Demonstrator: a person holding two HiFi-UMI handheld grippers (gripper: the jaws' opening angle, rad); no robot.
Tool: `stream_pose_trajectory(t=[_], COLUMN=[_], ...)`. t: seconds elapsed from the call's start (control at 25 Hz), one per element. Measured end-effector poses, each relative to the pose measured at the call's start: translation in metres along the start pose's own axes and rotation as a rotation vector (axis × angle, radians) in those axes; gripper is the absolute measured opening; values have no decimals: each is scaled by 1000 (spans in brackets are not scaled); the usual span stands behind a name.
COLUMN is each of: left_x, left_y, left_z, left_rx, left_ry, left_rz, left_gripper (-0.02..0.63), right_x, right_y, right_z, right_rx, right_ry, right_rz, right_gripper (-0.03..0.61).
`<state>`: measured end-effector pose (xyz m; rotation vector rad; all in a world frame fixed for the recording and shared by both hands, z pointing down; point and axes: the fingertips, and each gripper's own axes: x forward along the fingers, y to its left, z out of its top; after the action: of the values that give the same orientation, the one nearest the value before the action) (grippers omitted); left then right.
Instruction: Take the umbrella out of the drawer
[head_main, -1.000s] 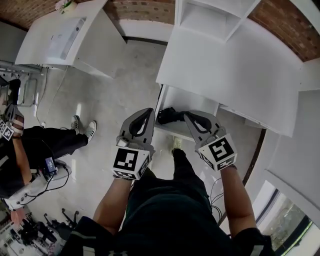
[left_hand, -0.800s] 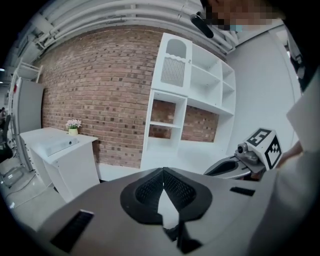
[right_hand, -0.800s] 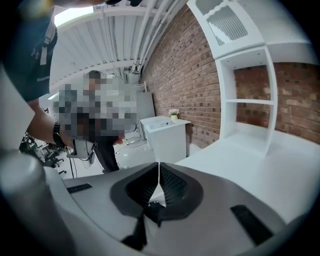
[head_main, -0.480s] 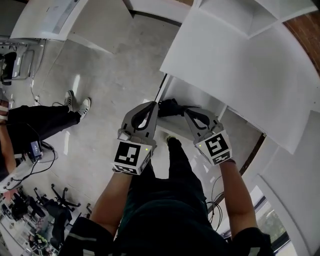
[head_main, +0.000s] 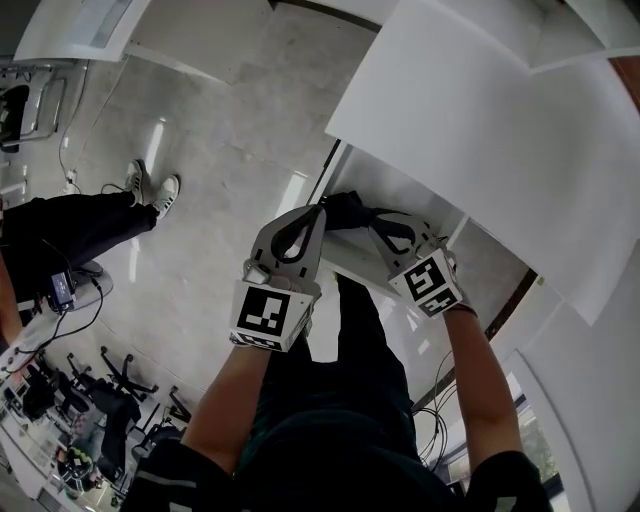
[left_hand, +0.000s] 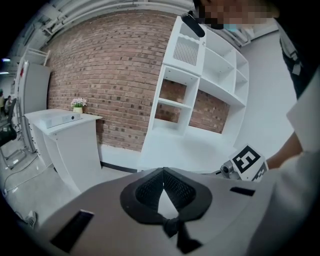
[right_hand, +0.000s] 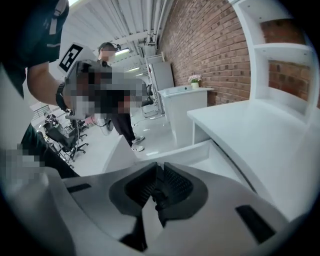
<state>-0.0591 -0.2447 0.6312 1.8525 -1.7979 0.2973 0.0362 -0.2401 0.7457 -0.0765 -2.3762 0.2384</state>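
Note:
The black umbrella (head_main: 345, 209) lies folded in the open white drawer (head_main: 352, 252) under the white desk top (head_main: 500, 120). My left gripper (head_main: 320, 209) hangs over the drawer's left end, its tips just left of the umbrella; whether they touch it I cannot tell. In the left gripper view the left gripper (left_hand: 163, 171) is shut with nothing between its pads. My right gripper (head_main: 378, 214) points down at the umbrella's right side. It (right_hand: 159, 168) is shut and empty too, with the drawer's wall (right_hand: 170, 152) just beyond its tips.
A person in dark trousers and white sneakers (head_main: 150, 190) stands on the grey floor to the left. Office chairs (head_main: 110, 385) crowd the lower left. A white shelf unit (left_hand: 200, 75) and a white counter with a small plant (left_hand: 60, 120) stand against the brick wall.
Both grippers have sunk toward the open drawer and now tilt more steeply down at the umbrella. Both have stayed shut.

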Motion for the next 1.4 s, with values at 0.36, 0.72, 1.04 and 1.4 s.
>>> stream_pose_trajectory(t=[0.36,0.72,1.04,1.4], left_x=[11,7,4,-3], left_y=[3,16,21,30], left_z=[-27,-32,-35,-36], left_rx=[-15,-33,-46,-56], left_ry=[26,33,41,48], left_rz=[16,41,53,74], left_gripper=[6,6,6,6], right_x=[57,109,136,154], right_y=[8,18,23,22], right_z=[-62,-103,-127,-138], right_rx=[-125,-256,-299,-403], right_ry=[190,336,439,490], right_rz=[78,136,184,149], right_gripper=[125,232,287,268])
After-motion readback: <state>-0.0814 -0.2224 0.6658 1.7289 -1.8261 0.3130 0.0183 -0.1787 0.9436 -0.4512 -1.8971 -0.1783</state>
